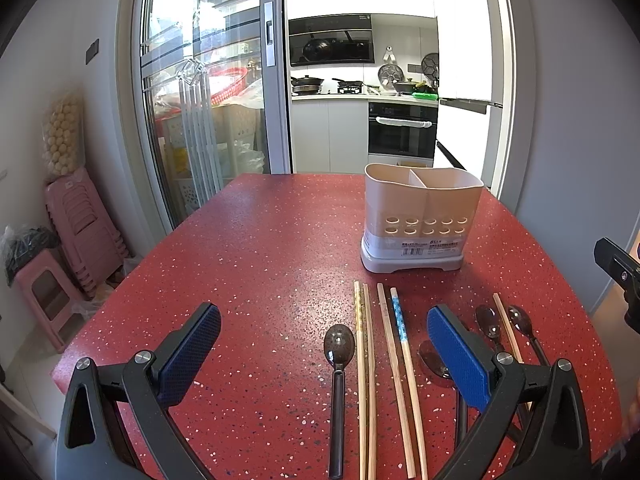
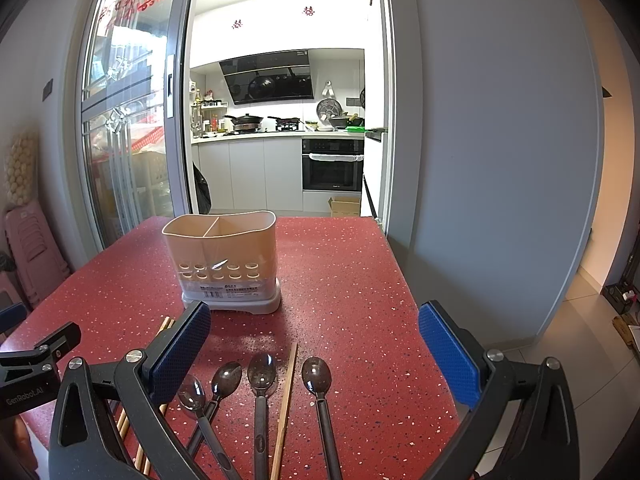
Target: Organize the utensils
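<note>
Status: nothing sorted yet, as far as I can see. Holder (image 1: 420, 216) stands upright toward the far side of the red table (image 1: 260, 248), two compartments split by a divider; what I can see of the inside looks empty, but the bottoms are hidden. Left gripper (image 1: 324, 350): jaws wide open, holding nothing, hovering above the near end of the row. Right gripper (image 2: 316, 350): jaws also wide open, empty, over the spoons. Everything is lying flat on the table in front of the holder, handles toward me. From the left view: one dark spoon (image 1: 339, 348), then a pair of chopsticks (image 1: 364, 360) touching each other, then a second pair (image 1: 400, 360), one with a blue patterned tip. Right view shows four dark spoons (image 2: 262, 374) side by side with a single chopstick (image 2: 288, 384) lying between the third and fourth. More chopsticks sit partly behind my left finger there; count unclear. Judgement: task is at zero, all spoons and chopsticks left to lift and drop in, presumably one kind per compartment. Stray chopstick among the spoons needs picking out separately.
</note>
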Available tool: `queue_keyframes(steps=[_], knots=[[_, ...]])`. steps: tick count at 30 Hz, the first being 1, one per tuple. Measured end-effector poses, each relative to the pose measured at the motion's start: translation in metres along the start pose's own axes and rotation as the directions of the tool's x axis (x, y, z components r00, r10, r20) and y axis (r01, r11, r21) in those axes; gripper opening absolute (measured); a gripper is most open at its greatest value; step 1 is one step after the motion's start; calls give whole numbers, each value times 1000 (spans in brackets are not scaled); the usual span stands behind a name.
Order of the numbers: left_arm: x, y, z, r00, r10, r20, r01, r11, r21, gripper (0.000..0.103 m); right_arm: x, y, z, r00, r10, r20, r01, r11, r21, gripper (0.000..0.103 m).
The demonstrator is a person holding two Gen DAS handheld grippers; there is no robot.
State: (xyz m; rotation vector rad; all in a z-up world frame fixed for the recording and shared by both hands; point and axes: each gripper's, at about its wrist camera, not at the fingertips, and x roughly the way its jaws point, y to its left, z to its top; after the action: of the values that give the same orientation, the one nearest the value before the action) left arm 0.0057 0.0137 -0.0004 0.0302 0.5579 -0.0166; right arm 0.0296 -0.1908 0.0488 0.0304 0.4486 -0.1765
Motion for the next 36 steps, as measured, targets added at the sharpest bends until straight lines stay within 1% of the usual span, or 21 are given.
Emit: queue_keyframes(steps=[36], knots=[[2, 0, -3, 1000, 0, -14, 0, 1000, 2, 103, 1, -1, -2, 1000, -2, -7, 2, 1000, 3, 103]])
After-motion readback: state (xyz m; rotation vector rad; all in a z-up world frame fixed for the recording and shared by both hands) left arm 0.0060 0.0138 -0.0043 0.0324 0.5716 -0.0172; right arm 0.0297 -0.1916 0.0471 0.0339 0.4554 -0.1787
